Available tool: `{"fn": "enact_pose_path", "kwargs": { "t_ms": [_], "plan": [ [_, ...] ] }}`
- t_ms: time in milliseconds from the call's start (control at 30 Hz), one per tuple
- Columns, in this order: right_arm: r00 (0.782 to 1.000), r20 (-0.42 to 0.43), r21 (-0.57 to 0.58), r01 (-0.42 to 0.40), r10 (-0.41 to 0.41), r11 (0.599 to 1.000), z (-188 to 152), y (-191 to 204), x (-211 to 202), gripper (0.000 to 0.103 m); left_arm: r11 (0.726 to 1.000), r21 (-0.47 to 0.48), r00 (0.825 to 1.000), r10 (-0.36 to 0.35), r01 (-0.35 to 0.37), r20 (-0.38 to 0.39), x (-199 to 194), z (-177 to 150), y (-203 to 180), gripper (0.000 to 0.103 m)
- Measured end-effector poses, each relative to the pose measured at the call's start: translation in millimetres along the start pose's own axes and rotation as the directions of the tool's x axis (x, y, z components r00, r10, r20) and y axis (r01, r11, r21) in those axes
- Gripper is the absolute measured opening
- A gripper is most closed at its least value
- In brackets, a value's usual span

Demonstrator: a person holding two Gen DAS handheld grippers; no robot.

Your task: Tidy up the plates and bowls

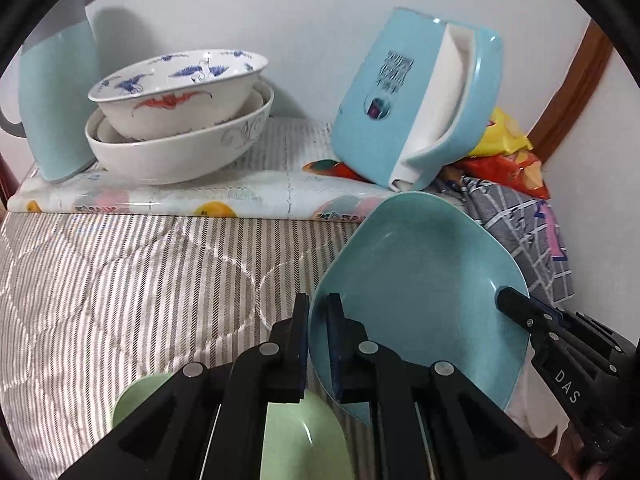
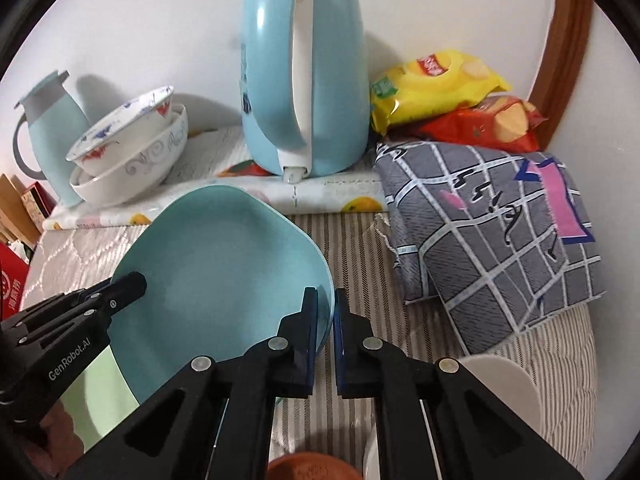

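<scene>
A pale blue squarish plate (image 1: 420, 280) (image 2: 224, 256) hangs tilted above the striped quilt, held from both sides. My left gripper (image 1: 318, 304) is shut on its left rim, and its finger also shows in the right wrist view as the left gripper (image 2: 134, 282). My right gripper (image 2: 325, 300) is shut on the opposite rim, seen from the left wrist as the right gripper (image 1: 510, 296). Under the blue plate lies a light green plate (image 1: 296, 436) (image 2: 100, 392). A stack of white bowls (image 1: 180, 120) (image 2: 128, 148), the top one painted with blue cranes, stands at the back left.
A blue electric kettle (image 2: 304, 72) (image 1: 416, 96) and a pale thermos jug (image 1: 60, 92) stand on the raised patterned ledge. Snack bags (image 2: 432, 84) and a folded checked cloth (image 2: 500, 232) fill the right. A white plate (image 2: 500, 380) lies near right, and a brown dish (image 2: 312, 468) shows at the bottom edge.
</scene>
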State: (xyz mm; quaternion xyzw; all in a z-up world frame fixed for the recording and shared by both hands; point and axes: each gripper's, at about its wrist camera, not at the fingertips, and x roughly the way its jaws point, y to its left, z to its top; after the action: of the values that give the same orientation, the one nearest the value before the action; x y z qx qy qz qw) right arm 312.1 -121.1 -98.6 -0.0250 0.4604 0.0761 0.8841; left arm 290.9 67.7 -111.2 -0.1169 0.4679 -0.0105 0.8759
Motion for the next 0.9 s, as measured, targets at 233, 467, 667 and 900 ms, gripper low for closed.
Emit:
{"fn": "enact_pose_path", "kwargs": {
  "t_ms": [233,467,667,900],
  "plan": [
    [1.000,0.029,0.009,-0.001,0.001,1.000,-16,10,-34,0.007,1.000,-0.013,1.000,0.002,-0.002,0.028,-36,-11,0,0.009],
    [0.999,0.052,0.022,-0.012,0.011,1.000,-35,18,-60,0.006,1.000,-0.013,0.999,0.005,-0.004,0.042,-64,-33,5,0.009],
    [0.998,0.065,0.015,-0.010,0.009,1.000,-50,26,-80,0.005,0.999,-0.040,0.999,-0.008,0.010,0.054,-86,-51,12,0.008],
    [0.996,0.086,0.016,-0.025,0.024,1.000,-65,33,-99,0.005,0.999,-0.037,0.998,0.001,0.002,0.067,-105,-68,18,0.008]
  ]
}}
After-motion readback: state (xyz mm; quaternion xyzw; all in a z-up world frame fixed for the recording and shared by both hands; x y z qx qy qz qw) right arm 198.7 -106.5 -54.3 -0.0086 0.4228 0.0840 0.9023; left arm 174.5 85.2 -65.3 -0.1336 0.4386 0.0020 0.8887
